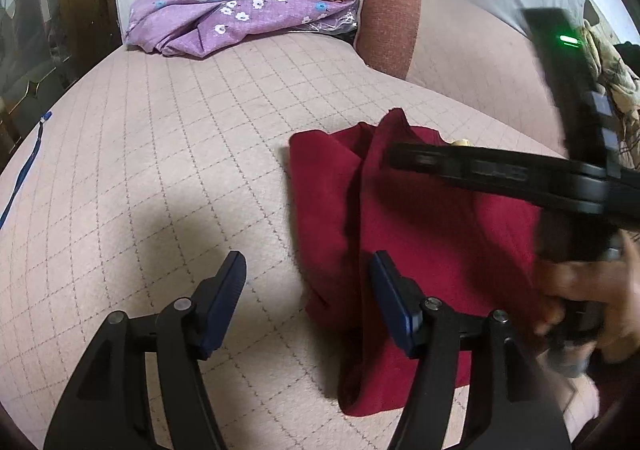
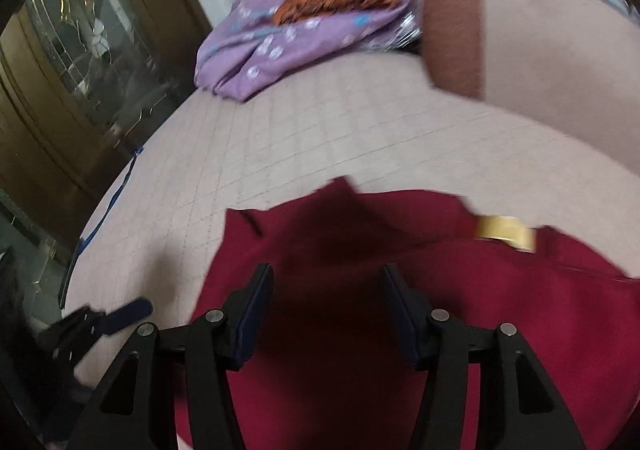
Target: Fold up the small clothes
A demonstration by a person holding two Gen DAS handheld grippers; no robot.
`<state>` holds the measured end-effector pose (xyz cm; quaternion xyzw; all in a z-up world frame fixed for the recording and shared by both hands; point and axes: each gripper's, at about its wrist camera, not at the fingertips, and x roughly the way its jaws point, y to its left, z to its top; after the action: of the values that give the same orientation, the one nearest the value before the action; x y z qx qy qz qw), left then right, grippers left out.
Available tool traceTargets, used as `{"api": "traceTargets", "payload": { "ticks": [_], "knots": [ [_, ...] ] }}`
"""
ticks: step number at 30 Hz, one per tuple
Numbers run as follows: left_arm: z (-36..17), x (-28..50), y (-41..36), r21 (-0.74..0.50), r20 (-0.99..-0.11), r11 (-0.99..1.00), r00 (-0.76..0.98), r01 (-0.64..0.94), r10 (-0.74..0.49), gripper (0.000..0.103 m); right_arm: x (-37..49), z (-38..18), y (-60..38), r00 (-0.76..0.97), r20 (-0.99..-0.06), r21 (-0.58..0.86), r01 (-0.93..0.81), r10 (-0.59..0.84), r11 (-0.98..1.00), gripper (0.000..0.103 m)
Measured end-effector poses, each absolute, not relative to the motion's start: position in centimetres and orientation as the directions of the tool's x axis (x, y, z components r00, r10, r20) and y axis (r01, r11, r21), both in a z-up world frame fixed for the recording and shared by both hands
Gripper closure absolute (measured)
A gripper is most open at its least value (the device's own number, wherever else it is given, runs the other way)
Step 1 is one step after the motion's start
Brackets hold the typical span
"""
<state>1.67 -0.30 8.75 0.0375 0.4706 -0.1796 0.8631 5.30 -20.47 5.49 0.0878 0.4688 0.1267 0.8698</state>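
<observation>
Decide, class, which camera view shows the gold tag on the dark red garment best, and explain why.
The right wrist view: the gold tag lies in full sight on the dark red garment, though blurred. In the left wrist view only a sliver peeks above the right gripper's dark body.

We can't read any text in either view. The gold tag (image 2: 506, 236) on the red garment (image 2: 520, 310) is too blurred to show lettering. The raised marking on the black arm of the right tool (image 1: 496, 171) is smeared, illegible.
</observation>
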Motion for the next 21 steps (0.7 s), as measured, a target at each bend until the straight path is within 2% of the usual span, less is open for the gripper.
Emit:
{"api": "traceTargets", "payload": {
  "ticks": [6,12,14,17,19,21],
  "knots": [
    [8.7,2.4,1.2,-0.148,-0.837,0.938,0.465,0.315,-0.288,0.039,9.5,2.3,-18.4,0.461,-0.827,0.318,-0.091,0.323,0.944,0.044],
    [8.7,2.4,1.3,-0.158,-0.839,0.937,0.458,0.311,-0.294,0.039,8.6,3.7,-18.3,0.457,-0.823,0.331,-0.099,0.338,0.938,0.043],
    [8.7,2.3,1.2,-0.158,-0.840,0.936,0.456,0.316,-0.295,0.039,8.1,4.0,-18.5,0.450,-0.820,0.345,-0.106,0.354,0.933,0.038],
    [8.9,1.9,1.1,-0.165,-0.835,0.930,0.455,0.329,-0.309,0.039,7.4,4.2,-17.8,0.455,-0.823,0.317,-0.126,0.339,0.940,0.038],
    [9.0,1.9,1.1,-0.161,-0.834,0.931,0.459,0.327,-0.305,0.039,7.1,4.2,-17.2,0.462,-0.835,0.260,-0.147,0.299,0.954,0.039],
    [8.9,2.1,1.1,-0.161,-0.839,0.933,0.453,0.322,-0.302,0.039,7.5,3.6,-16.6,0.459,-0.844,0.230,-0.158,0.278,0.960,0.052]
  ]
}}
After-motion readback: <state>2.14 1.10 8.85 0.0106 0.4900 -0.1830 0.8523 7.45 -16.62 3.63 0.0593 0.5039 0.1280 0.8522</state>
